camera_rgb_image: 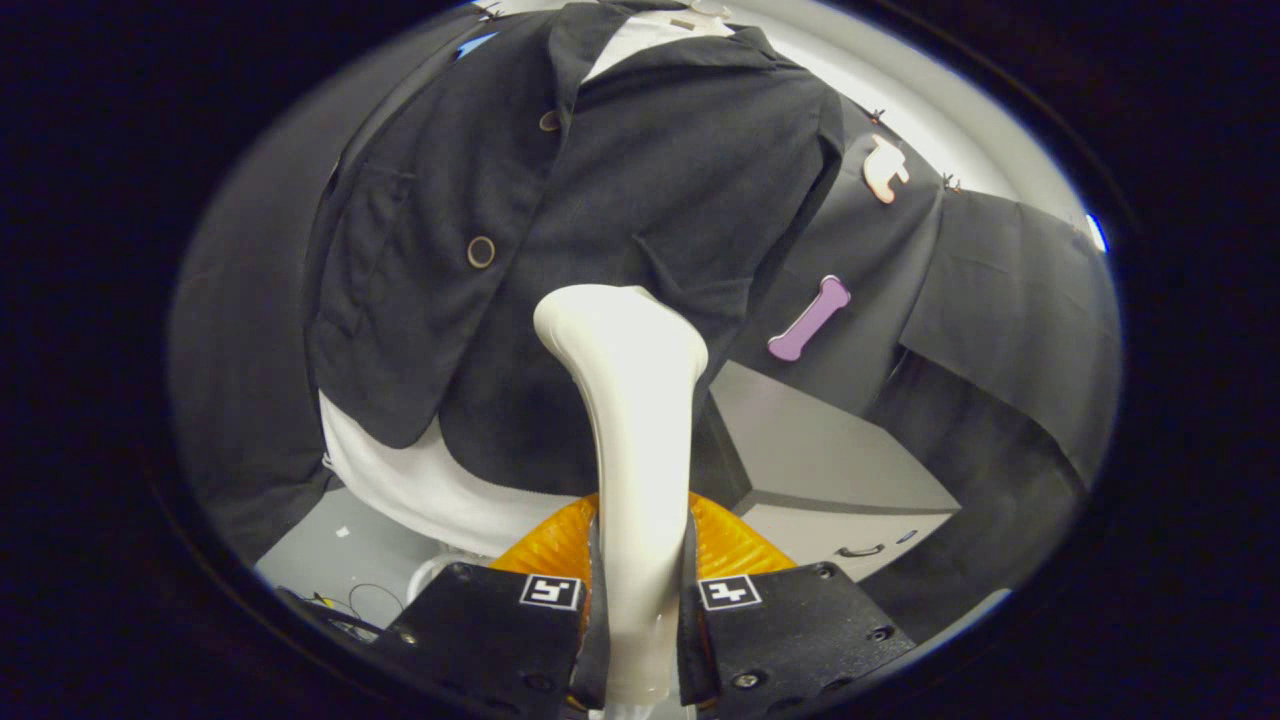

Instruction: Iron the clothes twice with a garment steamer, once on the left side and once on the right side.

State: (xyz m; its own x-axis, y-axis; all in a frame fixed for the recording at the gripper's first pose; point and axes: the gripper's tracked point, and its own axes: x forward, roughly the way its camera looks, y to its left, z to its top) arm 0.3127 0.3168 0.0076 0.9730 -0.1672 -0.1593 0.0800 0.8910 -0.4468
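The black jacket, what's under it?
A white shirt peeks out below the black jacket and at its collar. The rest is covered. The claw is shut on the white steamer in front.

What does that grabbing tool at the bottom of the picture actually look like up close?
The hand-held gripper has two flat, blocky plates set side by side, each studded with round screw heads. Each plate carries a small square black-and-white marker near its inner top corner. Two narrow fingers stand between the plates, one on each side of the middle gap.
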